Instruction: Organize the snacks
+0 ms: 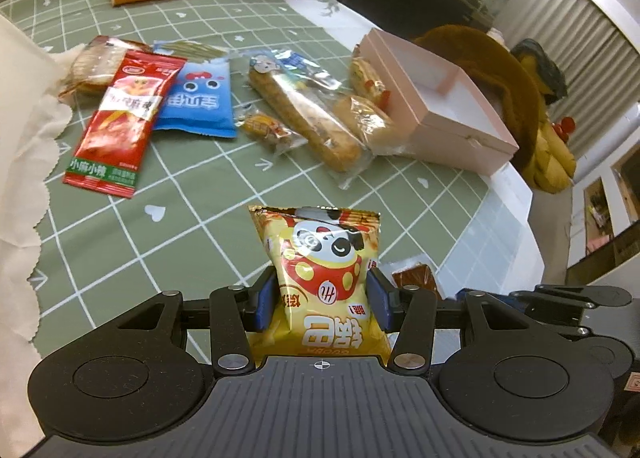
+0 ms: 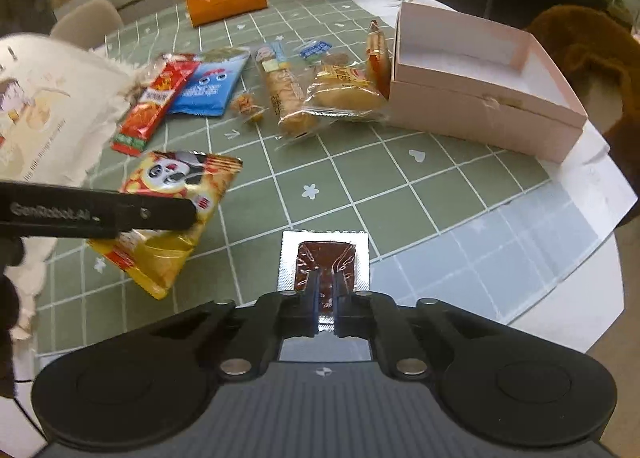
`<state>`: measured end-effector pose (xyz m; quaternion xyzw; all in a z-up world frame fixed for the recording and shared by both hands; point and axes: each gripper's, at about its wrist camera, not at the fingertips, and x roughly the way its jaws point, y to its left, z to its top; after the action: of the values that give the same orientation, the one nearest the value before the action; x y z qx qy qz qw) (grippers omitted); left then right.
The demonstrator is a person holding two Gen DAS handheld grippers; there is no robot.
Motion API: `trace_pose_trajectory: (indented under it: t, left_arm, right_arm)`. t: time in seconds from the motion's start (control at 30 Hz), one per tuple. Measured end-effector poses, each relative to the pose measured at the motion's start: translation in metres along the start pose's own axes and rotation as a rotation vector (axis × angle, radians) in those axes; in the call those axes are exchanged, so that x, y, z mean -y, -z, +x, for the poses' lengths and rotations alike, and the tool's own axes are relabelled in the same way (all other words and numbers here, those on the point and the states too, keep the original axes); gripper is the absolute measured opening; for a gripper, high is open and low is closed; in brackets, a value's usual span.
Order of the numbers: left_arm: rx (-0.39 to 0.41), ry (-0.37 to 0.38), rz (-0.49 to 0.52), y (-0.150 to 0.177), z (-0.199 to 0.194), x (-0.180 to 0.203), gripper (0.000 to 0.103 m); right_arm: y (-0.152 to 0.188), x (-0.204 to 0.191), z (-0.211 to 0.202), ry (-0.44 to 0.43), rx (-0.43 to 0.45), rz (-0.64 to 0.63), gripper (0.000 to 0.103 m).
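Two snacks gripped, both clear of the counter (image 2: 400, 178).
Left gripper (image 1: 323, 298) clamps panda bag (image 1: 326, 278); right gripper (image 2: 326, 298) pinches brown sachet (image 2: 325, 254). Likely next: carry to the empty pink box (image 2: 480, 98).

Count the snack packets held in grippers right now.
2. Yellow panda-print crisp packet in the left gripper; brown silver-edged foil sachet in the right gripper. The other packets lie on the table.

A yellow panda snack bag (image 1: 320, 278) and a silver-edged brown snack packet (image 2: 324, 262) are held above the green tablecloth.
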<state>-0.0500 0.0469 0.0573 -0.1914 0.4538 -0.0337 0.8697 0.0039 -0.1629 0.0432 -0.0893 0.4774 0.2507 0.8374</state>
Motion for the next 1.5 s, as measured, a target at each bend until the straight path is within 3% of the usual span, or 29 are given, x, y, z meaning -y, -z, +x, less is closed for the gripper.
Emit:
trace_pose_trajectory:
  t: [0.07,0.1,0.33,0.43,0.47,0.53,0.7,0.73,0.77,1.03,1.1,1.17,1.27,1.37,1.5]
  left_arm:
    - [-0.003,0.0,-0.006,0.002,0.0,-0.002,0.053]
    - [-0.005,-0.001,-0.012,0.004,0.0,-0.003,0.053]
    - [-0.017,-0.001,-0.072,0.013,-0.002,-0.016,0.053]
    - [-0.018,-0.004,-0.092,0.015,-0.004,-0.021,0.053]
    - [-0.018,-0.007,-0.095,0.015,-0.005,-0.022,0.053]
    - [-0.015,-0.009,-0.105,0.015,-0.007,-0.025,0.053]
    - [0.004,0.01,-0.133,0.014,-0.01,-0.029,0.053]
    - [0.006,0.014,-0.135,0.014,-0.009,-0.028,0.053]
    - [0.007,0.016,-0.136,0.013,-0.009,-0.028,0.053]
    - [-0.005,0.029,-0.119,0.006,0.002,-0.018,0.053]
    - [-0.012,0.036,-0.11,0.004,0.006,-0.013,0.053]
    - [-0.02,0.041,-0.1,0.002,0.01,-0.009,0.053]
    - [-0.028,0.046,-0.082,-0.002,0.013,-0.002,0.053]
    - [-0.036,0.048,-0.067,-0.002,0.014,0.002,0.053]
    - [-0.041,0.046,-0.076,0.002,0.011,-0.002,0.053]
  right_arm:
    - [0.004,-0.002,0.001,0.009,0.006,-0.001,0.066]
    - [0.008,-0.003,0.001,0.017,0.014,-0.001,0.072]
    - [0.015,-0.019,0.022,0.119,0.015,-0.053,0.081]
    - [0.011,-0.017,0.031,0.086,0.012,-0.05,0.08]
    - [0.008,-0.014,0.032,0.063,0.003,-0.032,0.076]
    - [0.004,-0.012,0.028,0.053,-0.009,-0.042,0.057]
    - [-0.002,-0.003,0.016,0.033,-0.046,-0.062,0.044]
    - [-0.003,-0.001,0.014,0.021,-0.053,-0.062,0.013]
    - [-0.005,0.0,0.013,0.022,-0.068,-0.065,0.002]
    - [-0.01,0.031,-0.007,0.076,-0.032,-0.025,0.002]
    - [-0.009,0.043,-0.006,0.089,-0.044,0.024,0.01]
    - [-0.009,0.055,0.0,0.084,-0.067,0.128,0.041]
    - [-0.011,0.061,0.012,0.068,-0.057,0.288,0.059]
    - [-0.021,0.051,0.029,0.126,-0.047,0.357,0.068]
    - [-0.034,0.034,0.046,0.218,-0.031,0.287,0.073]
